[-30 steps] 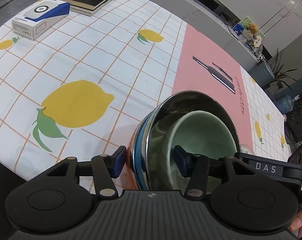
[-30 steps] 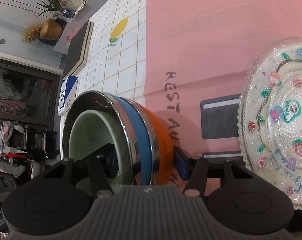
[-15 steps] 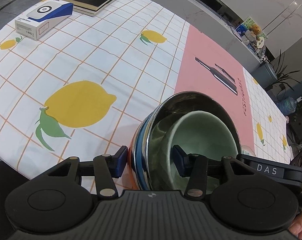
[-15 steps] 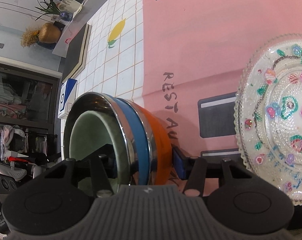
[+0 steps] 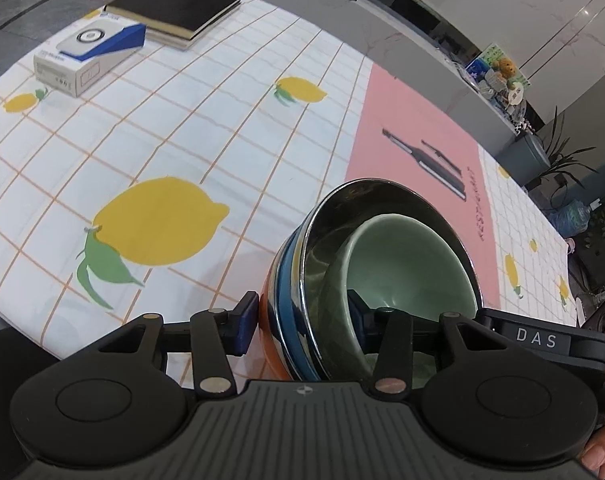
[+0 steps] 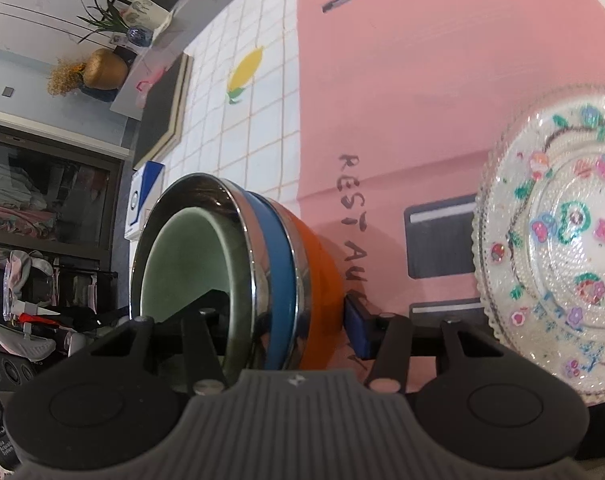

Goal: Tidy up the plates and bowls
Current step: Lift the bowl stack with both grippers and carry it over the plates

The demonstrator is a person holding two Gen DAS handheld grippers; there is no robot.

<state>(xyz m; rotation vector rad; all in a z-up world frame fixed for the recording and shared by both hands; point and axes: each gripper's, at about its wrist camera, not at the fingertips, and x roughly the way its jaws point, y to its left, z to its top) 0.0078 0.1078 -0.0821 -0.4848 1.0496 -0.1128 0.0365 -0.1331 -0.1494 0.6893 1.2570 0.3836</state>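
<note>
The desk (image 5: 182, 128) is covered by a white grid cloth printed with lemons and a pink panel (image 6: 402, 80), on which "RESTAU" is read in the right wrist view. Against the earlier frames, slightly more of the far desk edge is taken in by the left wrist view, and the grip on the bowls is unchanged. A clear glass plate (image 6: 554, 248) painted with flowers is seen lying on the pink panel, just beside the stack. The nested bowl stack (image 5: 366, 280) is held tilted above the cloth: an orange bowl (image 6: 322, 280) outermost, then a blue bowl (image 6: 280, 272), a steel bowl (image 5: 378, 204) and a pale green bowl (image 5: 410, 264) innermost. The stack's rim is clamped by the left gripper (image 5: 302, 316), one jaw outside the orange wall and one inside the green bowl. The opposite rim is clamped likewise by the right gripper (image 6: 286, 312). A black book (image 5: 174, 8) and a white and blue box (image 5: 86, 56) are seen at the far desk corner. "DAS" is read on the other gripper's body. A plant and marble walls are seen behind.
</note>
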